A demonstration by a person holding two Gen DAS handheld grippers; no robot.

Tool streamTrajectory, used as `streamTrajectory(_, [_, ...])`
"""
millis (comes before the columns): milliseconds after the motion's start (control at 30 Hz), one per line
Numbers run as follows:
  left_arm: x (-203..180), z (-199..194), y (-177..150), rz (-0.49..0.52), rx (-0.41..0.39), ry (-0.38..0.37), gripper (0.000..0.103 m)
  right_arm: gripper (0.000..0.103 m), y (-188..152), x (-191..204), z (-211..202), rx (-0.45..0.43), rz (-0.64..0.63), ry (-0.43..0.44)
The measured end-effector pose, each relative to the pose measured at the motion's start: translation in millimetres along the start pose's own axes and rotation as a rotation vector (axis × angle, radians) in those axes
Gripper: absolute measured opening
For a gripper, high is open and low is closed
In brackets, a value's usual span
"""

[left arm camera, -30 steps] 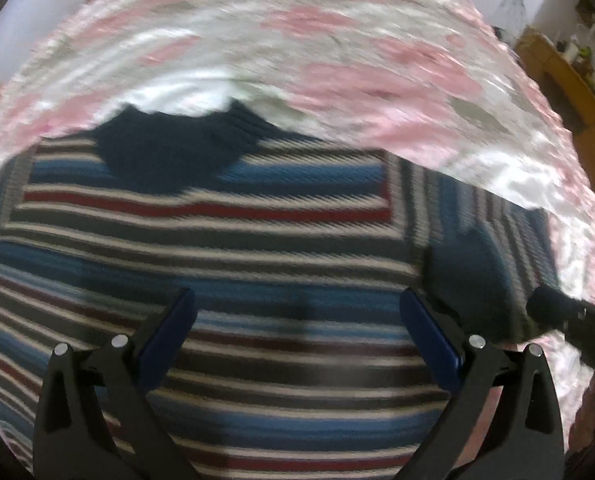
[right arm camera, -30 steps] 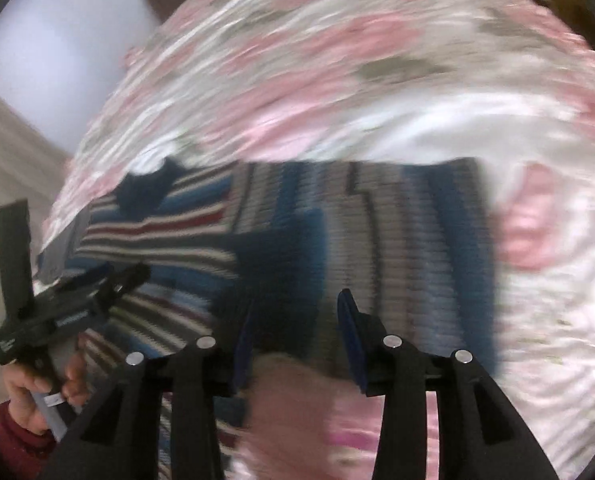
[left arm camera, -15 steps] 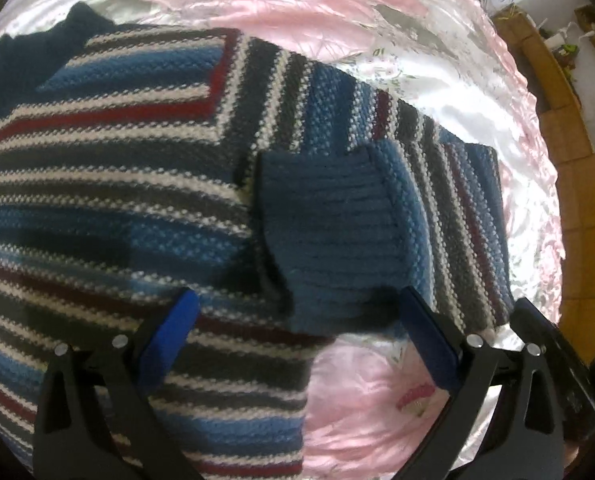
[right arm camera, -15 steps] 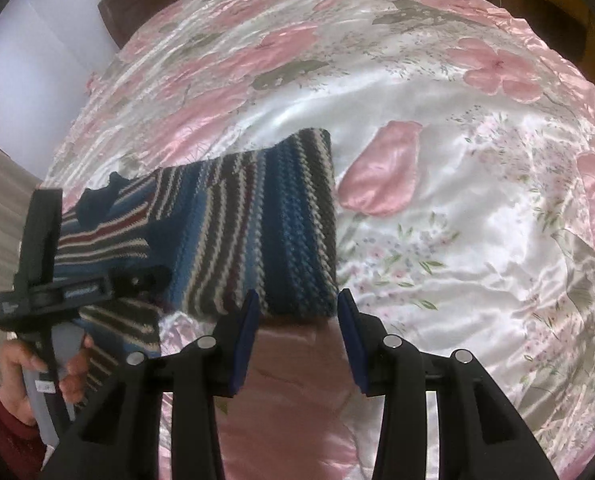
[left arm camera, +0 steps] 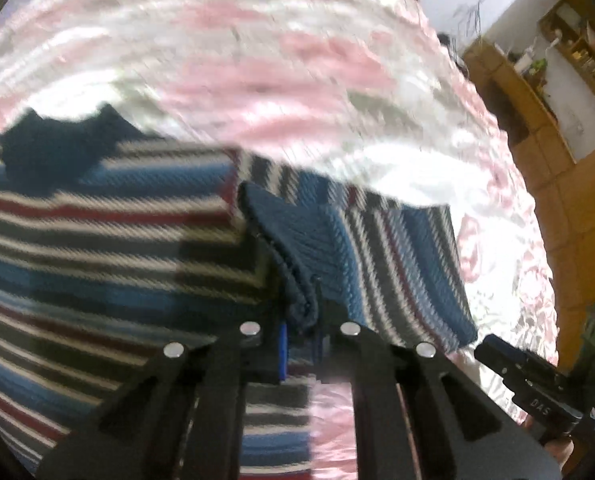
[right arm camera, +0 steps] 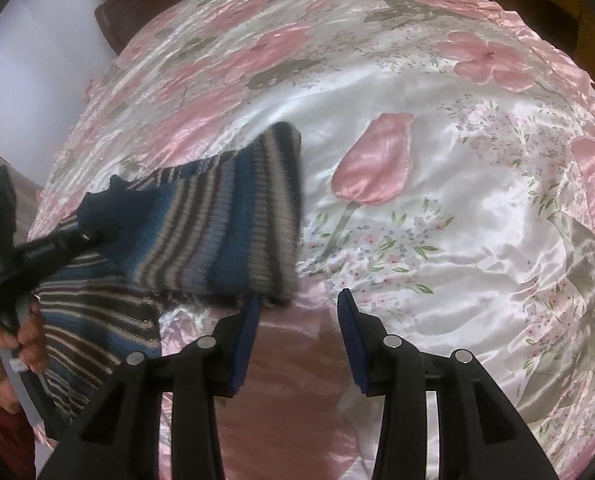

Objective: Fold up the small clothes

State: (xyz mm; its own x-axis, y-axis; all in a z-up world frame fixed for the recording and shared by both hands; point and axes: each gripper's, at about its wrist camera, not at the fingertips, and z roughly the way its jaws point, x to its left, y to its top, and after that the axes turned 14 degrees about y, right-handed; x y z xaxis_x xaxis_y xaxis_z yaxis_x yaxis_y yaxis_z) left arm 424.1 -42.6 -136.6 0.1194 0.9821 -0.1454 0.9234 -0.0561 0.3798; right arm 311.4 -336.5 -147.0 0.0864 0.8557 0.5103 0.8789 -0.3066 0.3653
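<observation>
A small knit sweater point(left arm camera: 97, 232) with blue, white, grey and red stripes lies on a pink floral satin bedspread point(right arm camera: 457, 200). Its right sleeve point(left arm camera: 397, 264) lies folded in over its body, ending in a ribbed blue cuff. My left gripper point(left arm camera: 301, 320) is shut on that cuff. In the right wrist view the left gripper point(right arm camera: 77, 236) holds the sleeve point(right arm camera: 225, 224) raised and blurred above the sweater body point(right arm camera: 97, 312). My right gripper point(right arm camera: 297, 320) is open just below the sleeve's near edge, with only bedspread between its fingers.
A hand point(right arm camera: 25, 340) grips the left tool's handle at the left edge. A dark wooden headboard point(right arm camera: 137, 12) closes the far end of the bed. Wooden shelving point(left arm camera: 537, 92) stands beyond the bed's right side. Bedspread stretches wide to the right of the sweater.
My left gripper went from wide open to shut on the sleeve cuff and has pulled the sleeve up. My right gripper stayed open near the sleeve's edge.
</observation>
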Motion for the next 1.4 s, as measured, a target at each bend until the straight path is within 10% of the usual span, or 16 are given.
streamTrajectory(567, [210.9, -29.2, 37.1, -0.162, -0.095, 0.273, 0.008, 0.050, 4.6, 71.9, 67.9, 0.080, -0.016, 0.162])
streamTrajectory(833, [234.0, 13.7, 19.9, -0.156, -0.033, 0.326, 0.009, 0.056, 8.0, 82.2, 123.9, 0.155, 0.051, 0.145])
streamTrajectory(900, [237.7, 25.8, 15.2, -0.148, -0.012, 0.353, 0.012, 0.036, 4.7, 79.5, 132.5, 0.171, 0.063, 0.157])
streamTrajectory(1033, [247.4, 36.9, 8.3, -0.155, -0.001, 0.362, 0.022, 0.031, -2.2, 80.0, 138.1, 0.182, 0.038, 0.139])
streamTrajectory(1400, [247.8, -28.6, 4.1, -0.210, -0.101, 0.317, 0.035, 0.038, 11.6, 116.6, 92.9, 0.079, -0.077, 0.130])
